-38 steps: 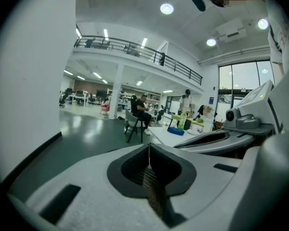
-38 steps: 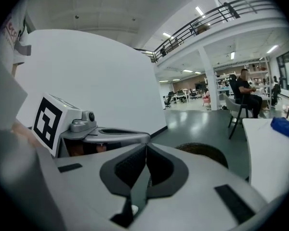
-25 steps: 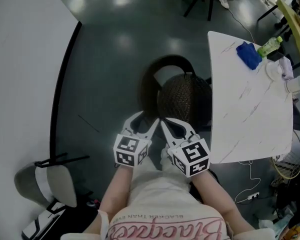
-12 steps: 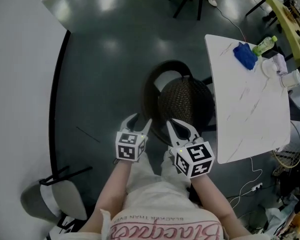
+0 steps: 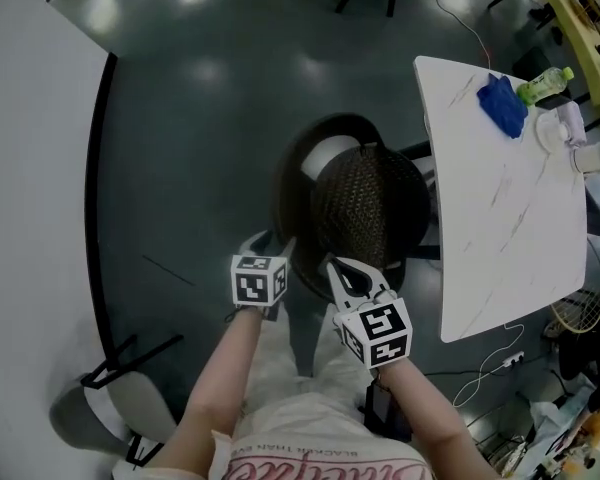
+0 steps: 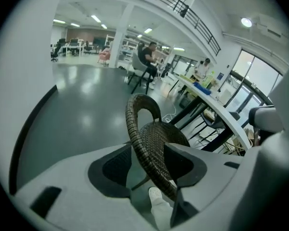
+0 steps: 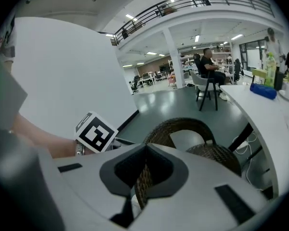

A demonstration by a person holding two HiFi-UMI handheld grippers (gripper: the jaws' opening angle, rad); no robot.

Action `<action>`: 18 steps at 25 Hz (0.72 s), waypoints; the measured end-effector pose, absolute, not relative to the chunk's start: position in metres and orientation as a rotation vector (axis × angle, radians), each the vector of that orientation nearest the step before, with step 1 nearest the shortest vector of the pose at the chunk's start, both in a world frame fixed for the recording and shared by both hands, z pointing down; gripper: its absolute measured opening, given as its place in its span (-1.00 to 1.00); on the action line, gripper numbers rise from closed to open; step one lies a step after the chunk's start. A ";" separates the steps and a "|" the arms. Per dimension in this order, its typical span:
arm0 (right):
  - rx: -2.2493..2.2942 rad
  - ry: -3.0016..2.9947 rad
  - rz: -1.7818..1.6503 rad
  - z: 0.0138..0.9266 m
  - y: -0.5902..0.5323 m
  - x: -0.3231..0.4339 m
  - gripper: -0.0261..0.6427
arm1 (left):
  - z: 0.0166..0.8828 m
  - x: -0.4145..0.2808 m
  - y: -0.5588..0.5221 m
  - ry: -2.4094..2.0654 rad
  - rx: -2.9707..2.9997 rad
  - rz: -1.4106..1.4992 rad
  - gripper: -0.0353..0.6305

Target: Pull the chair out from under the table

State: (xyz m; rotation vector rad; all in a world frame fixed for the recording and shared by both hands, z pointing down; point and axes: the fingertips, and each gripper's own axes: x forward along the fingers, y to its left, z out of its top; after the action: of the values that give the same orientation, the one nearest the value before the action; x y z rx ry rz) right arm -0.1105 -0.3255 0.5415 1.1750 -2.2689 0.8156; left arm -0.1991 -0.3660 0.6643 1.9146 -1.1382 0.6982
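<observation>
A dark wicker chair point(image 5: 365, 203) stands with its seat partly under the white table point(image 5: 500, 208); its curved back rim faces me. My left gripper point(image 5: 272, 240) is at the rim's near left part. In the left gripper view the rim point(image 6: 156, 138) runs between the jaws of the left gripper point(image 6: 149, 153), which stand apart with a gap at the left pad. My right gripper point(image 5: 338, 266) is just beside it at the rim. Its tips point(image 7: 145, 148) meet, and the wicker rim point(image 7: 142, 182) shows through the hollow behind them; I cannot tell whether they touch.
On the table's far end lie a blue cloth point(image 5: 502, 108), a green bottle point(image 5: 545, 85) and cups point(image 5: 570, 133). A white curved wall point(image 5: 30, 168) runs along the left, with another chair point(image 5: 130, 408) by it. A cable point(image 5: 485, 373) trails on the floor under the table.
Both grippers have dropped and moved forward onto the chair's back rim, the left one further. The left jaws stay apart and the right tips stay together.
</observation>
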 end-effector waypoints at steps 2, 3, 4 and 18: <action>1.169 -2.256 0.838 0.555 -0.329 -0.111 -0.91 | 0.680 -0.198 -0.376 -1.144 1.875 0.701 -0.35; 1.164 -2.250 0.847 0.560 -0.330 -0.112 -0.91 | 0.686 -0.197 -0.380 -1.146 1.857 0.699 -0.35; 1.159 -2.246 0.856 0.564 -0.331 -0.113 -0.91 | 0.692 -0.195 -0.384 -1.145 1.840 0.697 -0.35; 1.126 -2.231 0.833 0.575 -0.345 -0.112 -0.91 | 0.744 -0.183 -0.404 -1.101 1.588 0.666 -0.65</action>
State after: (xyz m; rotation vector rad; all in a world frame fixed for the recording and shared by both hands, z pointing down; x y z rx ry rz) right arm -0.1124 -0.3452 0.5750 1.1259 -2.2313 0.8329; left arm -0.1828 -0.4035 0.7437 1.5882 -1.1007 0.6657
